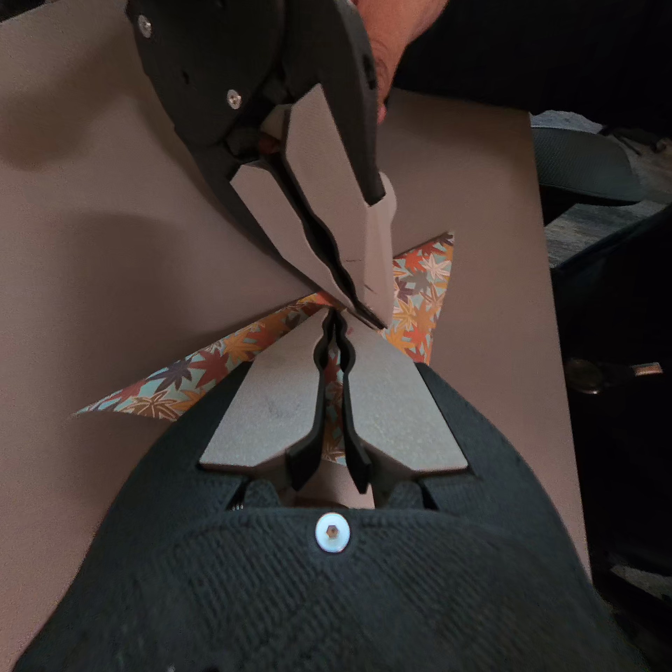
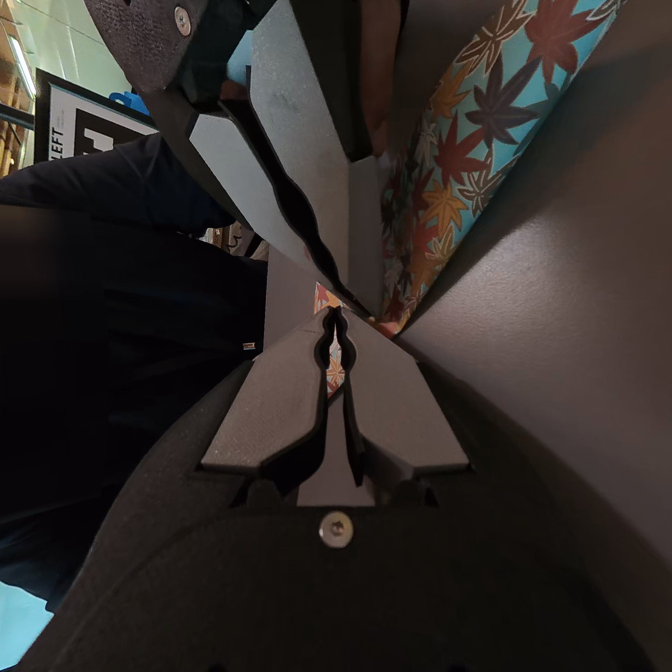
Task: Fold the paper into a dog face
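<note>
The patterned paper (image 1: 218, 360), teal with maple leaves, lies folded on the grey table (image 1: 109, 254). One pointed flap runs to the lower left and another (image 1: 422, 291) rises to the right. My left gripper (image 1: 334, 314) is shut, with its tips down on the paper's middle. My right gripper (image 1: 374, 322) comes in from above, also shut, its tips almost touching the left's. In the right wrist view, my right gripper (image 2: 334, 309) meets the left gripper (image 2: 363, 309) tip to tip, and the paper (image 2: 472, 145) stretches away to the upper right. I cannot tell if either pinches a layer.
The table's right edge (image 1: 545, 291) is close to the paper, and a dark chair seat (image 1: 582, 163) stands beyond it. A hand (image 1: 382, 54) holds the right gripper. A person's dark clothing (image 2: 109, 327) fills the left of the right wrist view, below a black-framed board (image 2: 62, 120). My left and right fingertips are right by each other.
</note>
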`<state>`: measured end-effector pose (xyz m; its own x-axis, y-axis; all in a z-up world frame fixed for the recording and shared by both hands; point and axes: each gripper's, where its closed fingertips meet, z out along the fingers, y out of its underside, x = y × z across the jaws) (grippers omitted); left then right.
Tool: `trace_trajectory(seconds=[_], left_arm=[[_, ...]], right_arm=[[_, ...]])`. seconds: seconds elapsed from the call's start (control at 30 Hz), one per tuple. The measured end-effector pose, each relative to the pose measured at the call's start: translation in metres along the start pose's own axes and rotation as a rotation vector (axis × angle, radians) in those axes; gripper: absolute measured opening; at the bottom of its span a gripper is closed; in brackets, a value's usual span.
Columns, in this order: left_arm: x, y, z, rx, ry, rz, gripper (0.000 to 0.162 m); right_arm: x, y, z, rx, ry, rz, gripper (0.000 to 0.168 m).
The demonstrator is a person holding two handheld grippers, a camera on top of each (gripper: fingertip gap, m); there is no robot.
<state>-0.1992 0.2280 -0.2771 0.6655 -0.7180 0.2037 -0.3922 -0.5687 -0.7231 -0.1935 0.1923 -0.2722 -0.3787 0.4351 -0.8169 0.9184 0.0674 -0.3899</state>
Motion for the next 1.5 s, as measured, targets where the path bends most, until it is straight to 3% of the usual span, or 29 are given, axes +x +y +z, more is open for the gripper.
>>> trace_trajectory(seconds=[0.07, 0.23, 0.4, 0.83, 1.0, 1.13, 1.23, 1.33, 1.4, 1.5], left_arm=[[-0.008, -0.002, 0.000, 0.013, -0.026, -0.073, 0.000], [-0.028, -0.008, -0.002, 0.085, 0.023, -0.448, 0.000], [-0.038, -0.009, -0.006, 0.140, 0.035, -0.576, 0.000], [-0.091, 0.007, -0.039, 0.234, -0.134, -0.712, 0.000], [-0.119, 0.015, -0.057, 0.278, -0.291, -0.731, 0.000], [-0.119, 0.013, -0.061, 0.294, -0.289, -0.722, 0.000], [-0.123, -0.006, -0.088, 0.476, -0.274, -0.746, 0.000], [-0.098, -0.044, -0.118, 0.712, -0.038, -0.749, 0.000], [-0.069, -0.053, -0.105, 0.655, 0.171, -0.766, 0.000], [-0.068, -0.029, -0.055, 0.403, 0.056, -0.758, 0.000]], right_arm=[[0.000, 0.000, 0.000, 0.000, -0.002, 0.001, 0.000], [0.000, 0.000, 0.001, -0.002, -0.011, 0.009, 0.000], [0.002, -0.002, -0.001, 0.027, -0.043, 0.086, 0.000], [0.003, -0.004, -0.001, 0.051, -0.053, 0.134, 0.000], [0.002, -0.004, 0.000, 0.049, -0.056, 0.134, 0.000], [0.002, -0.004, -0.001, 0.050, -0.058, 0.136, 0.000], [0.002, -0.004, -0.001, 0.050, -0.059, 0.137, 0.000], [0.002, -0.004, 0.000, 0.048, -0.060, 0.137, 0.000], [0.002, -0.004, 0.000, 0.046, -0.060, 0.135, 0.000], [0.002, -0.004, 0.000, 0.040, -0.061, 0.133, 0.000]])
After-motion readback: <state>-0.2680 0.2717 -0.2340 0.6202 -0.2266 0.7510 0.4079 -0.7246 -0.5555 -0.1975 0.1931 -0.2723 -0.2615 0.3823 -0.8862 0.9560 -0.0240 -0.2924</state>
